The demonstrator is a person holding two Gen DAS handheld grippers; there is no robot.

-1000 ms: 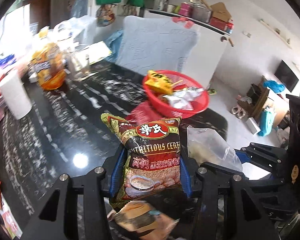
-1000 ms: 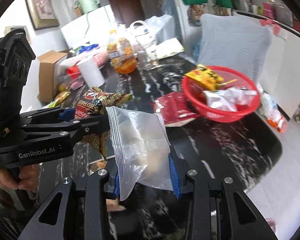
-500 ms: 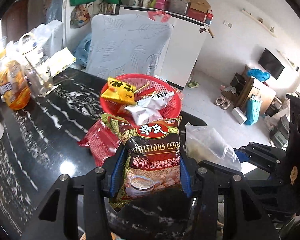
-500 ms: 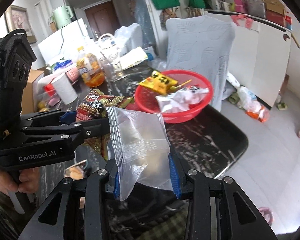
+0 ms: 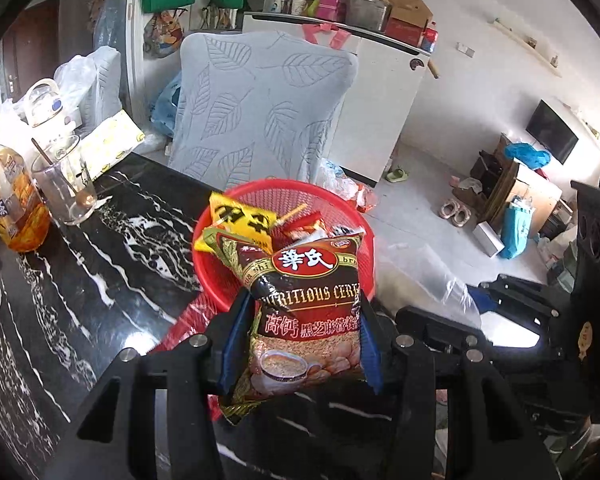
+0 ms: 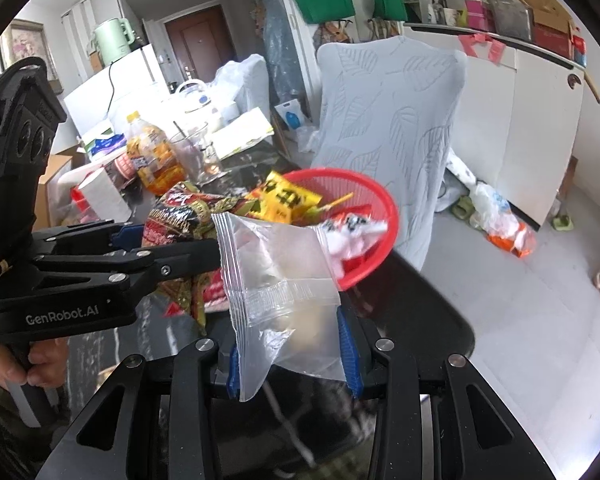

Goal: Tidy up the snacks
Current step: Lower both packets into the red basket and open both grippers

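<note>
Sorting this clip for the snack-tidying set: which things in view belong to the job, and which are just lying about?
Part of the job:
- cereal bag in the left gripper
- clear zip bag in the right gripper
- red basket with a yellow snack packet in it

Lying about:
- glass
- orange drink bottle
- chair cover

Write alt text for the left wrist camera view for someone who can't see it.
The left gripper clamps a dark red cereal packet above a black marble table, in front of a red basket holding a yellow packet. A leaf-patterned chair cover stands behind the basket.
</note>
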